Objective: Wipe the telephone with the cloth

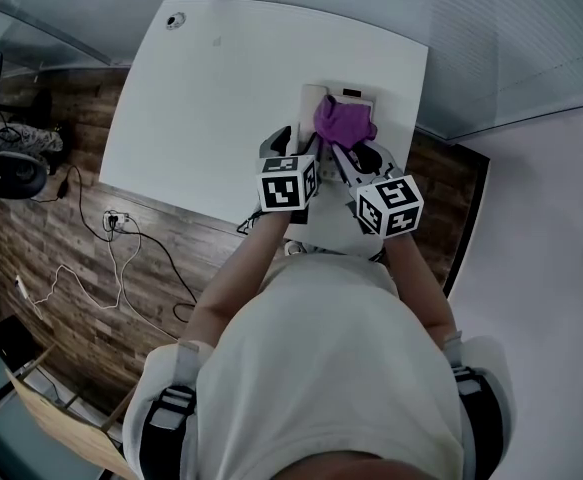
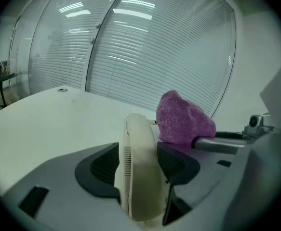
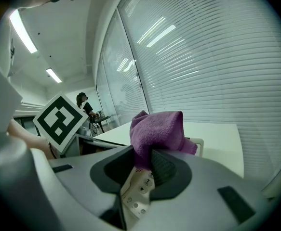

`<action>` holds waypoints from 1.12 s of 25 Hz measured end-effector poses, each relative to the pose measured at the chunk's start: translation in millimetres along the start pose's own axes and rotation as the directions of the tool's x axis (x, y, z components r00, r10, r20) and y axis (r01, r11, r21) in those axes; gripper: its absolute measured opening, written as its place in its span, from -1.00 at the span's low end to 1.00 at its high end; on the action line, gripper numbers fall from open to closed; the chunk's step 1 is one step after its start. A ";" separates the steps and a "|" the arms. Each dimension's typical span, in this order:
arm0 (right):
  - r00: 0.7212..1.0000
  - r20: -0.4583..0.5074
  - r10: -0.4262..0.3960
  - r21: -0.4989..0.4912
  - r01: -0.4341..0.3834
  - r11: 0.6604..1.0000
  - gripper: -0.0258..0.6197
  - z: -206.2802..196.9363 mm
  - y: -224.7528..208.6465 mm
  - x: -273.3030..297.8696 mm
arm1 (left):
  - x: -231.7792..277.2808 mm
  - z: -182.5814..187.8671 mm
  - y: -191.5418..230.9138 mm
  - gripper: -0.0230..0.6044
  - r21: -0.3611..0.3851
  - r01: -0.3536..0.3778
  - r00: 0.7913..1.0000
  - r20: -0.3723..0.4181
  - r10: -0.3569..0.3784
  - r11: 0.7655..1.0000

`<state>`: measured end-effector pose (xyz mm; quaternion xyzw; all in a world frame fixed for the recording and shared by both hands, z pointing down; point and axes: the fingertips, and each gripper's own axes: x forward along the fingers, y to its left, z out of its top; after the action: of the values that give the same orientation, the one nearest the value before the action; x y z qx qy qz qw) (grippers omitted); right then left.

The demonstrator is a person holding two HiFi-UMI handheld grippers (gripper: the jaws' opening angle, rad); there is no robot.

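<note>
Head view first: our cream plastic desk telephone (image 1: pixel 357 96) sits at the far edge of the white table (image 1: pixel 201 98), with the crumpled purple cloth (image 1: pixel 343 121) on it. In the left gripper view, our left gripper's (image 2: pixel 138 165) fingers (image 2: pixel 100 171) stand wide apart astride the cream handset (image 2: pixel 140 177). In the right gripper view, our right gripper's (image 3: pixel 142 170) fingers (image 3: pixel 165 167) pinch the cloth (image 3: pixel 157 126) above the keypad (image 3: pixel 138 196).

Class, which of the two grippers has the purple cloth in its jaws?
The right gripper grips the cloth; the left gripper straddles the cream handset.
</note>
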<state>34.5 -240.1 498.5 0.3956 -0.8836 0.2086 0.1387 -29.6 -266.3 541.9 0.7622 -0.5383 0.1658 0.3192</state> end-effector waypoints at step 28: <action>0.999 -0.005 -0.038 0.015 0.038 0.999 -0.60 -8.2 -17.5 4.6 | 30.1 -5.4 -3.3 -0.21 0.002 -0.028 0.999 -0.030 0.028 1.000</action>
<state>45.4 -249.6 512.1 0.4130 -0.8739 0.2135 0.1419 -15.0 -283.5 562.9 0.7523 -0.5438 0.1819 0.3244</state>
